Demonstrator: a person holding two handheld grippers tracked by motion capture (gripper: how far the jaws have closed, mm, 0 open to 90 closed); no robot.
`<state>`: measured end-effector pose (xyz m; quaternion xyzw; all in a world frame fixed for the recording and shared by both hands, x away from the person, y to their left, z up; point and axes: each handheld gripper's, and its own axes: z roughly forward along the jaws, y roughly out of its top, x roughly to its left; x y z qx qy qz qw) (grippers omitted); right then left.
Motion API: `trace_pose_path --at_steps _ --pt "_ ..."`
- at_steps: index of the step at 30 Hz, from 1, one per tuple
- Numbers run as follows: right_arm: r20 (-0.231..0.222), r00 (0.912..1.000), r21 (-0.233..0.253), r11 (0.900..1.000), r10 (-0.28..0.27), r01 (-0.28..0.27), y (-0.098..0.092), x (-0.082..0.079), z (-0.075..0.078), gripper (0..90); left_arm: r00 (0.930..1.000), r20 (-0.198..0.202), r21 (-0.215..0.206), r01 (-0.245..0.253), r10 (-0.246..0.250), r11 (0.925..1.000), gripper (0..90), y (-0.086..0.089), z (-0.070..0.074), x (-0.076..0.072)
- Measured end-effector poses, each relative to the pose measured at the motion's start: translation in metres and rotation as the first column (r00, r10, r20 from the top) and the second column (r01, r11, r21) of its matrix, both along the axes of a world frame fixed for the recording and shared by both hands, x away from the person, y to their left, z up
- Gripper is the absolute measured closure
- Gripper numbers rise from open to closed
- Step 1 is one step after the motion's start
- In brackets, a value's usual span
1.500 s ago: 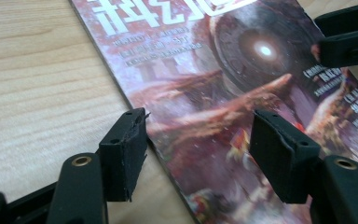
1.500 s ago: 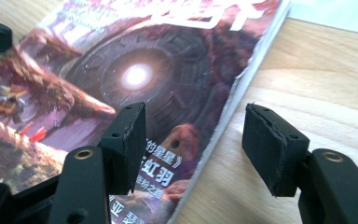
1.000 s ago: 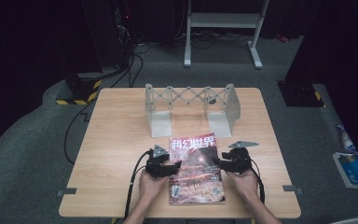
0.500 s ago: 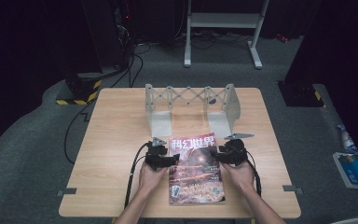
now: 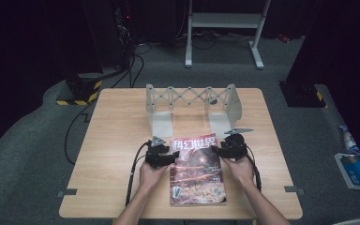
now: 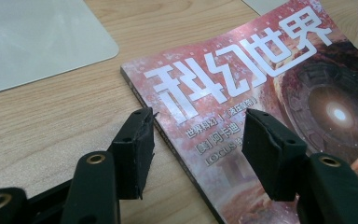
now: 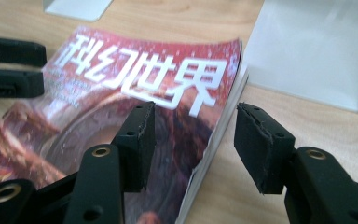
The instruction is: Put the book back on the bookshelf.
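A magazine (image 5: pixel 197 173) with a red cover and white characters lies flat on the wooden table (image 5: pixel 117 140), near the front. My left gripper (image 5: pixel 171 158) is at its left edge near the top, open. In the left gripper view that gripper (image 6: pixel 198 123) straddles the spine of the magazine (image 6: pixel 270 79), one jaw over bare wood and one over the cover. My right gripper (image 5: pixel 214 151) is at the right edge, open. In the right gripper view this gripper (image 7: pixel 193 112) straddles the page edge of the magazine (image 7: pixel 121 88). The left gripper's jaws (image 7: pixel 14 65) show opposite.
A grey extendable book rack (image 5: pixel 192 101) stands behind the magazine, with its flat base plates (image 6: pixel 28 37) (image 7: pixel 317 56) close to the magazine's top corners. On the floor are a white stand (image 5: pixel 225 28), cables and a blue-and-white object (image 5: pixel 356 171).
Both grippers have moved a little forward along the magazine's side edges and in toward it. The magazine has not moved.
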<state>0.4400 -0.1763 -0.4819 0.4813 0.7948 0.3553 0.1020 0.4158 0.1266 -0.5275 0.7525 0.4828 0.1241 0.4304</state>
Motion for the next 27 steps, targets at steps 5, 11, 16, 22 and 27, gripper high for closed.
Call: trace_pose_path --at_steps 5,11,16,22,27 --pt "-0.03 0.9995 -0.007 1.0 -0.006 0.006 0.003 0.008 -0.003 46.5 0.9998 0.02 0.082 -0.007 0.006 0.9966 42.2 -0.006 0.002 0.002" --pt "-0.046 0.9985 -0.025 0.999 -0.03 0.028 0.007 0.015 -0.004 42.8 0.9986 0.049 0.087 -0.025 0.021 0.9959 39.9 -0.013 -0.001 0.005" --pt "-0.08 0.9961 -0.042 0.998 -0.038 0.035 0.007 0.021 -0.011 40.5 0.997 0.07 0.072 -0.036 0.031 0.9968 38.4 -0.014 -0.003 0.002" --pt "-0.091 0.9947 -0.042 0.998 -0.046 0.042 0.011 0.025 -0.018 39.1 0.9964 0.078 0.078 -0.041 0.035 0.9961 38.9 -0.015 -0.004 0.0" --pt "-0.121 0.991 -0.064 0.997 -0.058 0.05 0.019 0.032 -0.015 37.9 0.9962 0.079 0.075 -0.042 0.036 0.9963 39.0 -0.016 -0.004 -0.001"
